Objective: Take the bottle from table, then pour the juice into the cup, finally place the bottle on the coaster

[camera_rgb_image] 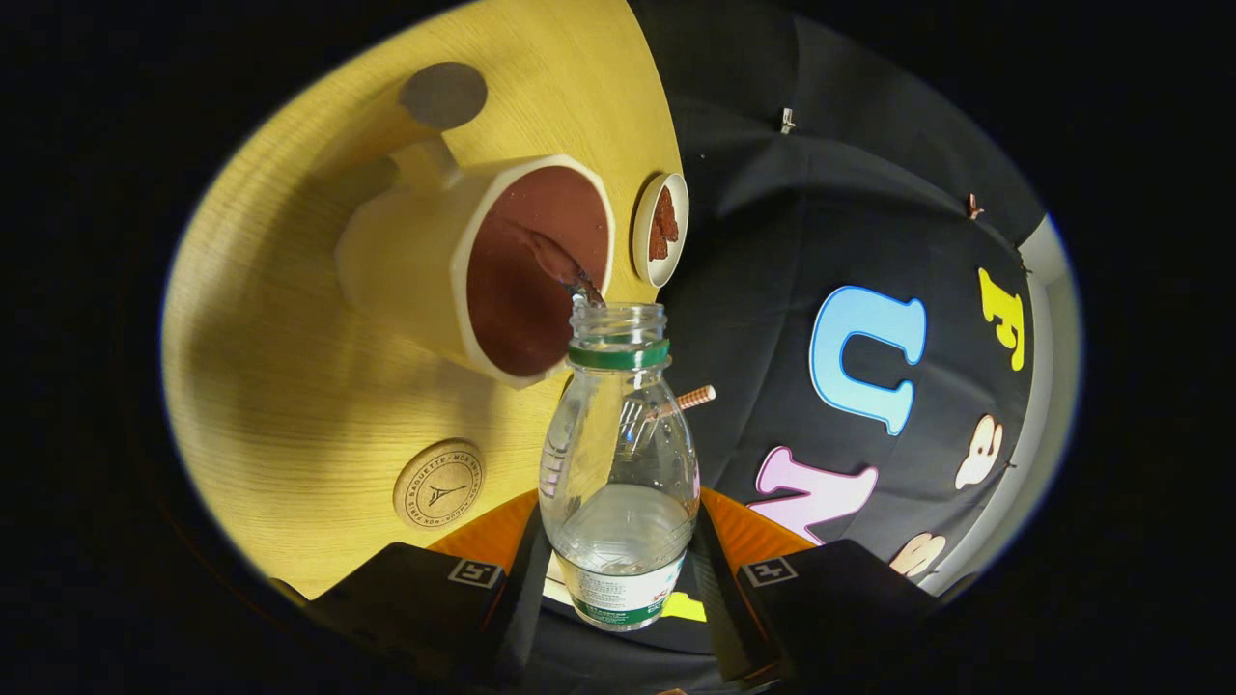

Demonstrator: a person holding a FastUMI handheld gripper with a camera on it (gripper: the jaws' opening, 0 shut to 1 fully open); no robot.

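Far left and ahead of the tongs (618, 579) is a pale wood-grain surface (270, 386). Sitting on it just ahead of the left finger is a round cork coaster (439, 484) with a ring of stamped lettering and a little tower logo; too small for me to read properly. Beyond that, the cream cup (463, 261) has brown juice (541, 280) in it. The clear bottle (618, 463) is clamped between both fingers, tipped so its open mouth sits at the cup's rim, a thin brown stream running in. Green band at the neck, green and white label at the base, print not legible. Right of the cup is a small white dish (661, 229) with something brown. Black cloth wall beyond that.
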